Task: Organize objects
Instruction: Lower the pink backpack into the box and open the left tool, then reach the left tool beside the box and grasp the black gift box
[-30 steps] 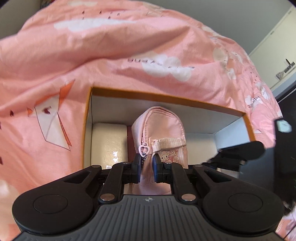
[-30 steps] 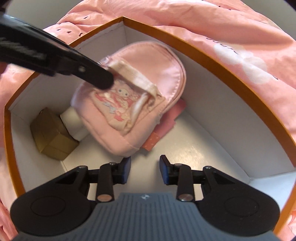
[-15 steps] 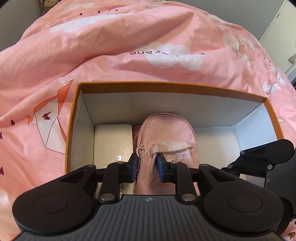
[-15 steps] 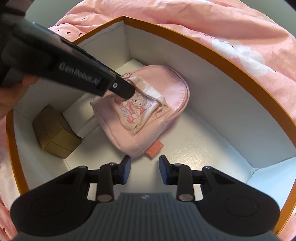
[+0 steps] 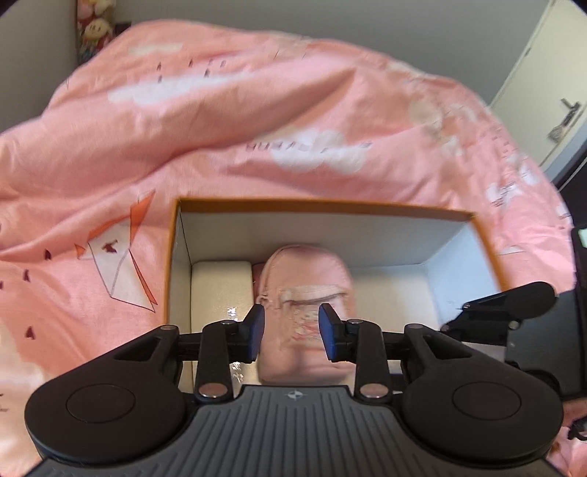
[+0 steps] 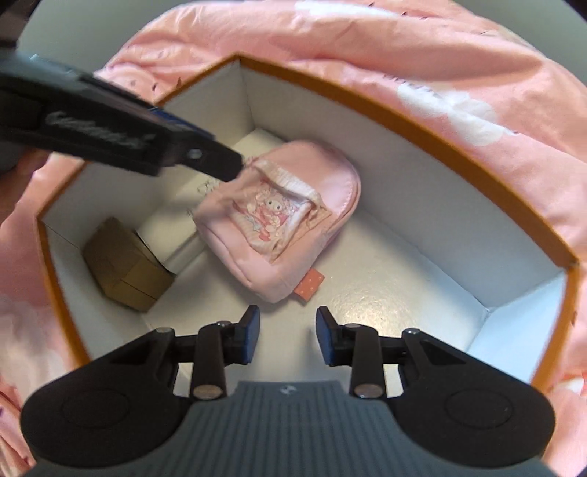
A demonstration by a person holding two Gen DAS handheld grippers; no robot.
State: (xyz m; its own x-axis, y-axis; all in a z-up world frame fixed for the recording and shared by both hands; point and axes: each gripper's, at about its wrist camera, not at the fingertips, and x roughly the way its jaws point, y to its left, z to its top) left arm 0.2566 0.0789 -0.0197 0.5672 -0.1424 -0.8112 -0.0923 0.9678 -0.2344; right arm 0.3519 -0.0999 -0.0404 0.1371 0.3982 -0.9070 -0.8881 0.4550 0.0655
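A: Left gripper [image 5: 290, 335] sits over the box, jaws spread wide, nothing between them. And the right one?

B: Right gripper [image 6: 287, 339] hangs parted and empty too, low over the white floor.

A: The pink mini backpack [image 6: 282, 220] lies flat inside the orange-rimmed box [image 6: 458, 143], cartoon pocket facing up.

B: Just beside it sits a white box [image 5: 220, 290], then a brown cardboard box [image 6: 124, 268] in the corner. The pink quilt [image 5: 256, 121] surrounds everything.

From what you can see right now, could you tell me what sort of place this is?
Most likely a bedroom: a rumpled pink duvet with cloud prints under the orange-rimmed box, plush toys by the wall, and a door with a lever handle.
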